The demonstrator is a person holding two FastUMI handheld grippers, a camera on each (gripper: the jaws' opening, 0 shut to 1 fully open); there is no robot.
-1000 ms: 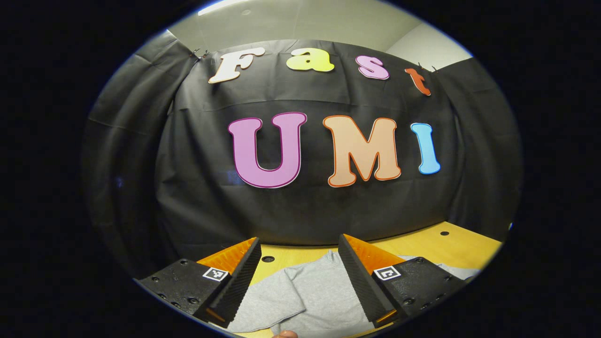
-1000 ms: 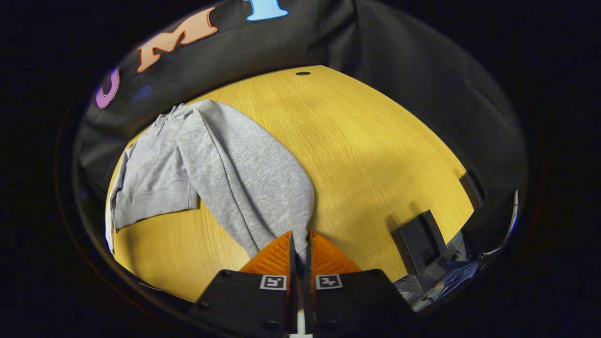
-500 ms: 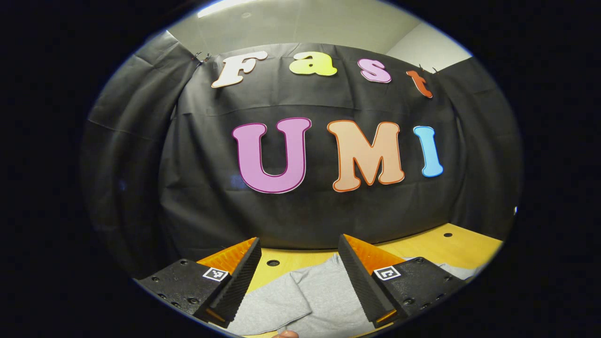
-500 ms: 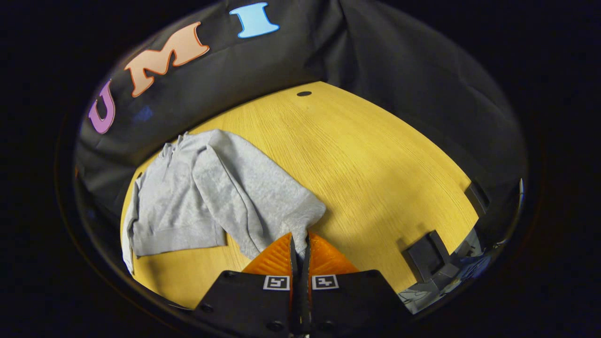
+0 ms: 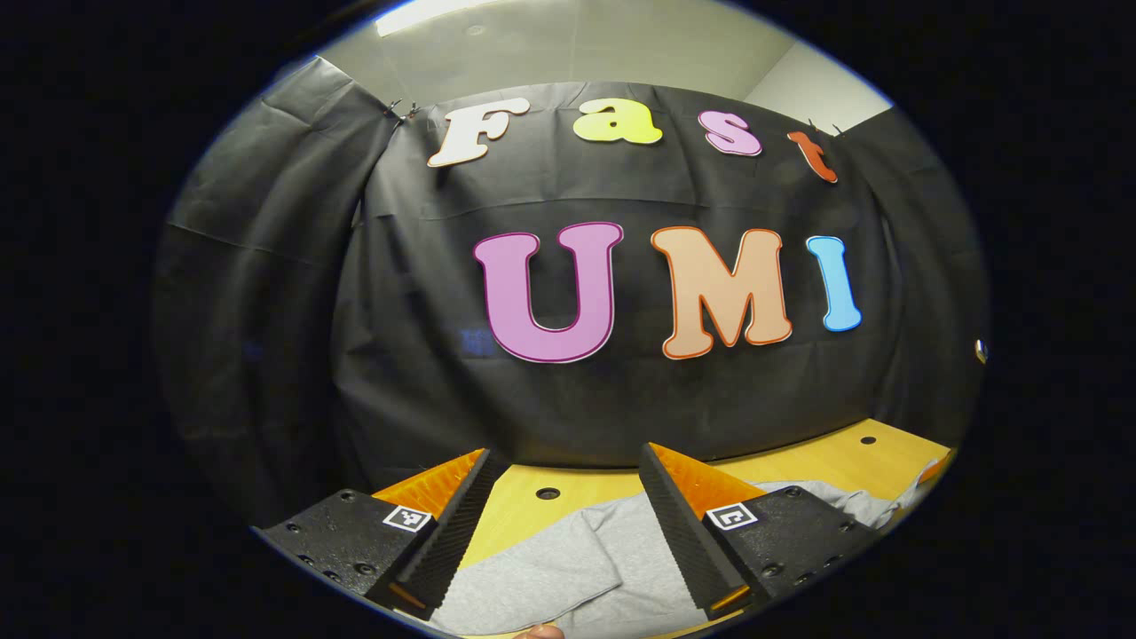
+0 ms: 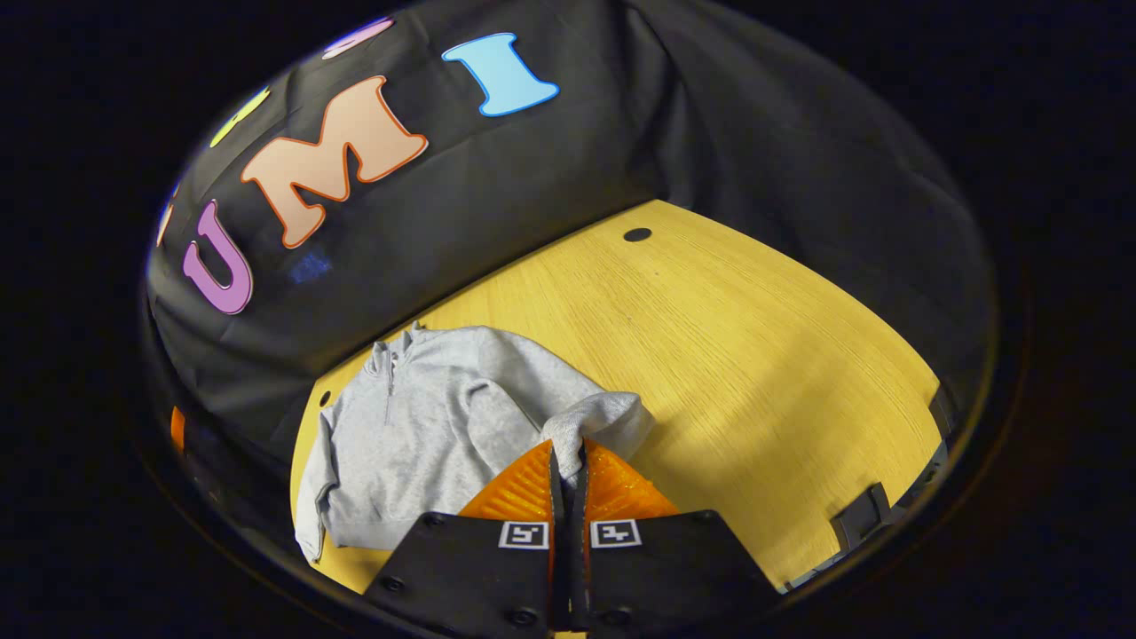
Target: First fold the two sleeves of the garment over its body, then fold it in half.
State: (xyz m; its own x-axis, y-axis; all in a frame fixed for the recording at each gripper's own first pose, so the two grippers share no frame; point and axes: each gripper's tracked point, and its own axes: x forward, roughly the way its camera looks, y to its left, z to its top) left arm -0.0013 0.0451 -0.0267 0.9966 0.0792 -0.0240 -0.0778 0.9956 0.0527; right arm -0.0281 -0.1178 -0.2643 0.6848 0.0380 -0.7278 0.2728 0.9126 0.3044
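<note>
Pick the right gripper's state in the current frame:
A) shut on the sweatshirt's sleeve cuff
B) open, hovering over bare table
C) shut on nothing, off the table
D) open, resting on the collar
A: in the right gripper view the right gripper has its fingers pressed together with the sleeve of the grey sweatshirt pinched between them, the cuff bunched at the tips above the table.
</note>
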